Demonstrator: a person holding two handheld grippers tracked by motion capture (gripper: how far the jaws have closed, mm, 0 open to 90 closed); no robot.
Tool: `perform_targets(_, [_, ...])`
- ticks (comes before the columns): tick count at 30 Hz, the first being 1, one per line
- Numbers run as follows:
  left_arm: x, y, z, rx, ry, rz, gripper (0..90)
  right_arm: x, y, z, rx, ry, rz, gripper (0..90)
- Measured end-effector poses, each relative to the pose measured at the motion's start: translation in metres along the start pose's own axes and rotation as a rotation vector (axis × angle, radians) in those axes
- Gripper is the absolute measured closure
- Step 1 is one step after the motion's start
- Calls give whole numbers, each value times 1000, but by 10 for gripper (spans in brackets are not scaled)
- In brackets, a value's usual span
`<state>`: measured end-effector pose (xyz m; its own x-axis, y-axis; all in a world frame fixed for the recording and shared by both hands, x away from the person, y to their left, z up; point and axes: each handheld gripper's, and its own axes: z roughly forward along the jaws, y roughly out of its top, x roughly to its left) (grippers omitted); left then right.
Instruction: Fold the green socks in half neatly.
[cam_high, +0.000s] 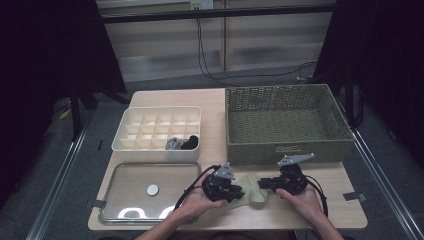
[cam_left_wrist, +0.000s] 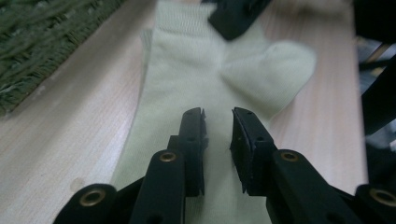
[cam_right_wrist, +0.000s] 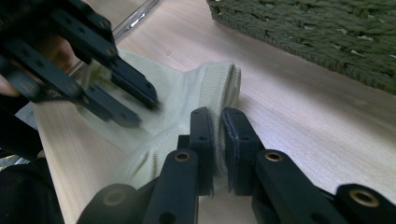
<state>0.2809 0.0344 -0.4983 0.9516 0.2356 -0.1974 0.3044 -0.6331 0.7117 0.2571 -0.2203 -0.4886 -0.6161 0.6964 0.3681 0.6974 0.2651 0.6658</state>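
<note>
- We work a pale green sock (cam_high: 250, 189) laid flat on the wooden surface (cam_high: 327, 202), in front of the woven green basket (cam_high: 287, 120) and between our two grippers.
- The sock's long axis runs straight ahead of the left gripper (cam_left_wrist: 218, 122) — in the left gripper view the leg stretches away under the fingers (cam_left_wrist: 194, 140) to a rounded heel bulge at the far right.
- The left fingers stand released, a narrow gap between them, poised just over the cloth, gripping nothing.
- The right gripper (cam_right_wrist: 218, 122) comes in from the opposite end; its fingers (cam_right_wrist: 201, 140) are clenched on a raised fold of the sock near the ribbed cuff, knit pinched between the pads.
- So the right hand already has its end; we judge the left need only drop and close.
- Materials: soft fine-ribbed knit, limp and creased; pale, smooth-grained wood; coarse, stiff wicker.
- Farther left sit a white compartment box (cam_high: 131, 145) and a clear lid (cam_high: 125, 175).
</note>
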Motion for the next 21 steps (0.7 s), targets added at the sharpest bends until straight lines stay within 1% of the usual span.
perform_targets(2, [2,0,0,-2,-11,-2,734,0,1,-1,-3,0,1,834])
perform_targets(3, [4,0,-1,9,-18,-18,735,0,2,-1,-8,5,0,834])
perform_targets(4, [5,-1,-1,4,-16,-29,736,1,2,-2,-13,6,-1,835])
perform_targets(5, [5,-1,0,-8,-18,-30,737,1,4,-3,-20,13,4,835])
perform_targets(6, [5,-2,0,-10,-14,-29,736,2,5,-4,-26,12,1,835])
perform_targets(7, [3,-1,0,-3,1,-7,736,2,5,-5,-28,14,3,835])
perform_targets(10, [0,-1,3,-14,18,7,735,4,10,-6,-31,18,-1,836])
perform_targets(13, [1,-2,3,-23,9,5,734,6,14,-7,-42,26,4,836])
perform_targets(15, [1,-1,4,-27,7,-5,735,8,15,-7,-41,26,3,837])
perform_targets(16, [1,-1,5,-36,4,-10,735,8,16,-7,-39,25,3,836])
perform_targets(19, [2,1,6,-21,0,-12,736,10,20,-11,-49,29,-6,837])
perform_targets(21, [2,3,8,-24,-2,-14,736,12,22,-15,-56,30,-16,840])
